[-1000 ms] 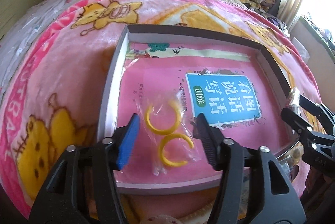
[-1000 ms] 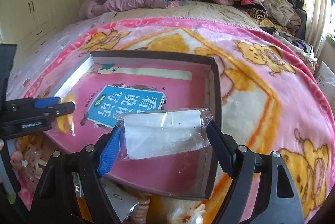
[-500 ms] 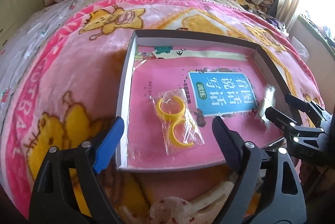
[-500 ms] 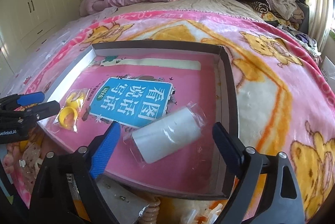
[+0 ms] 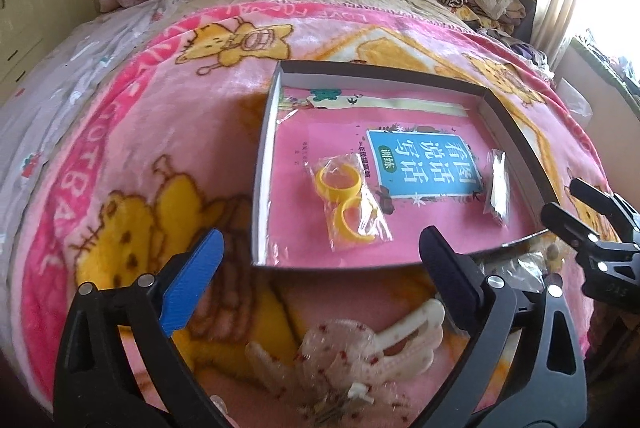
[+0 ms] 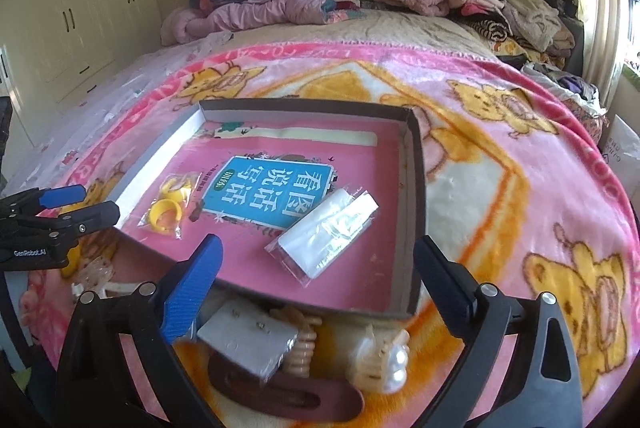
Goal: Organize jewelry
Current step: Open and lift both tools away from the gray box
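Both bags lie released in the box (image 6: 416, 164); left gripper (image 5: 320, 260) and right gripper (image 6: 316, 264) are opening, empty. A hair clip (image 6: 380, 360) is probably to be taken next.

L gripper (image 5: 320, 264) pointing steeply down, jaws opening wide, nothing btwn them; R gripper (image 6: 316, 268) angling down too, jaws also opening, empty; both hanging side by side, tips apart, neither touching anything

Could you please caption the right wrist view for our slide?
Right claw opening, empty, above the clear packet lying in the box.
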Demonstrator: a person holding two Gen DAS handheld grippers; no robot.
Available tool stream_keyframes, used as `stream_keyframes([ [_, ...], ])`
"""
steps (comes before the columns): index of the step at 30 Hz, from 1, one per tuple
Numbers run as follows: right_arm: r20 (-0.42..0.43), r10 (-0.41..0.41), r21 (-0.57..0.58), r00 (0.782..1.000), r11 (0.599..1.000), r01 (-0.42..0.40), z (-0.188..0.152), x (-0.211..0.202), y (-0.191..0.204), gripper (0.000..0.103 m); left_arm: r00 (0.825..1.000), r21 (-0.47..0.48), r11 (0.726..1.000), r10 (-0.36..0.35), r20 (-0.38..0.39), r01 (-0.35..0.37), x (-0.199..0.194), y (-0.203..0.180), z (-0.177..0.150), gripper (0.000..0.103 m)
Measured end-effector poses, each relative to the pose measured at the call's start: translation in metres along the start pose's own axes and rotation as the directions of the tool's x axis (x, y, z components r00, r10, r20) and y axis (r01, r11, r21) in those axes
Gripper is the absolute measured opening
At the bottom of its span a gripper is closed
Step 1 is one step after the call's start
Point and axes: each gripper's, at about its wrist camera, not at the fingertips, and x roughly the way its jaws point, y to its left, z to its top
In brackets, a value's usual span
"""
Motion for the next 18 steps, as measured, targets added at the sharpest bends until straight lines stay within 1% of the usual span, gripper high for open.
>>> stream_keyframes([
  [8,0.028,-0.007,-0.008,1.000,1.000,0.007,-0.009,-0.027,0.002,0.094,1.000,-0.021,1.000,0.008,0.021,-0.008,-0.019,0.007,-0.012,0.092],
  [18,0.038,-0.012,-0.029,0.999,0.999,0.013,-0.020,-0.051,0.009,0.094,0.999,-0.032,0.999,0.009,0.048,-0.007,-0.041,0.010,-0.027,0.092],
])
